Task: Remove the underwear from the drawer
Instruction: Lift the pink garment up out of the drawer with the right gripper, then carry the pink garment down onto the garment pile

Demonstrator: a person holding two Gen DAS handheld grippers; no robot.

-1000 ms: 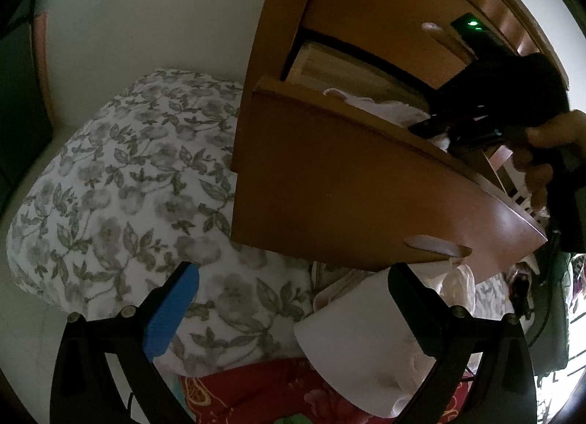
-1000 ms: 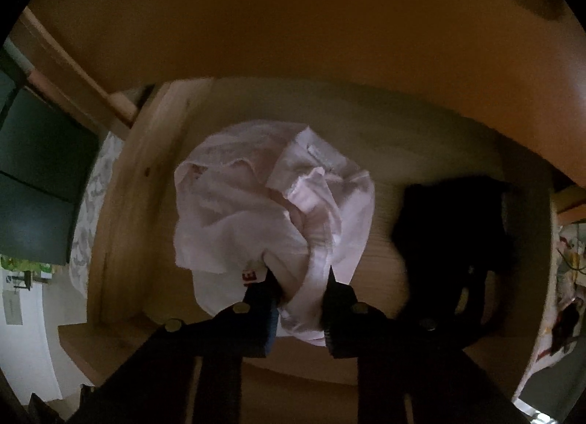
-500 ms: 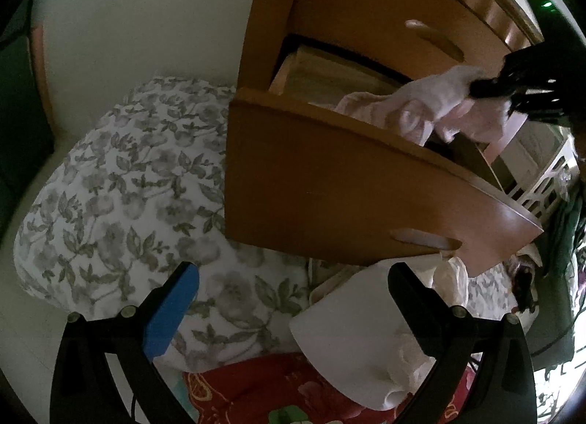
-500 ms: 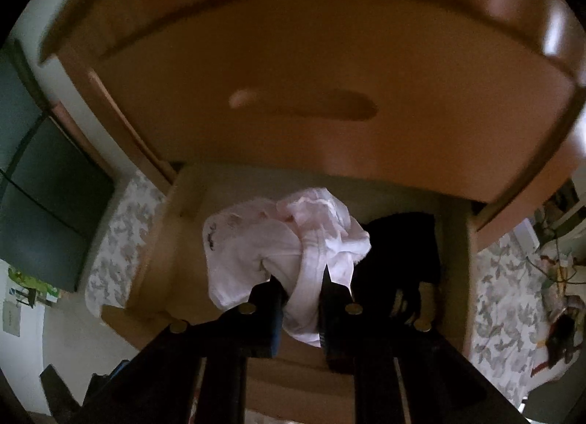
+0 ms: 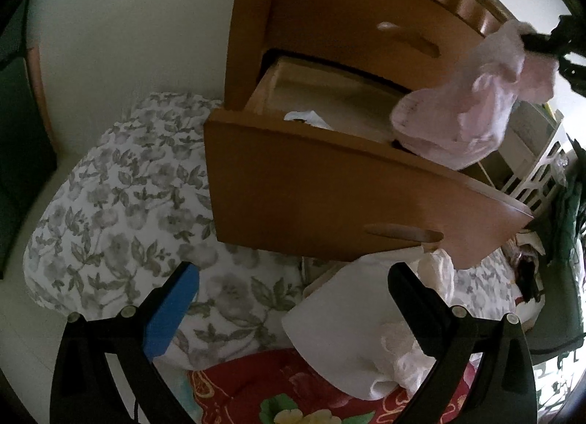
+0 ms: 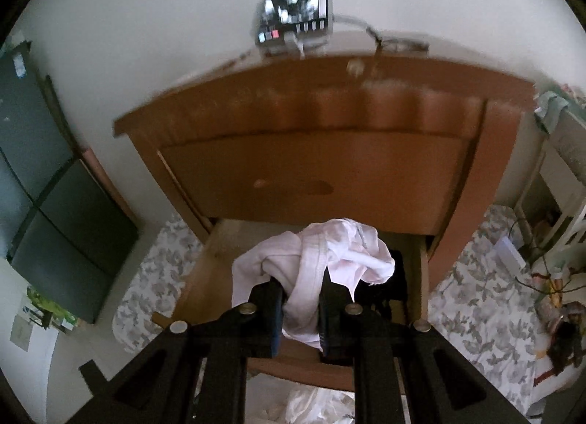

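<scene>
Right gripper [image 6: 300, 308], clamped on pink underwear [image 6: 322, 259], should lift clear above the open drawer [image 5: 329, 182]; left gripper [image 5: 293, 299] gapes empty.

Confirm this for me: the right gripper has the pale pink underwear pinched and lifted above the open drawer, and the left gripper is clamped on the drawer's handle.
One thing is wrong: the left gripper is not on the drawer's handle. Its jaws stand open and empty below the drawer, as the left wrist view shows. The right gripper does pinch the pale pink underwear, lifted above the open drawer.
</scene>
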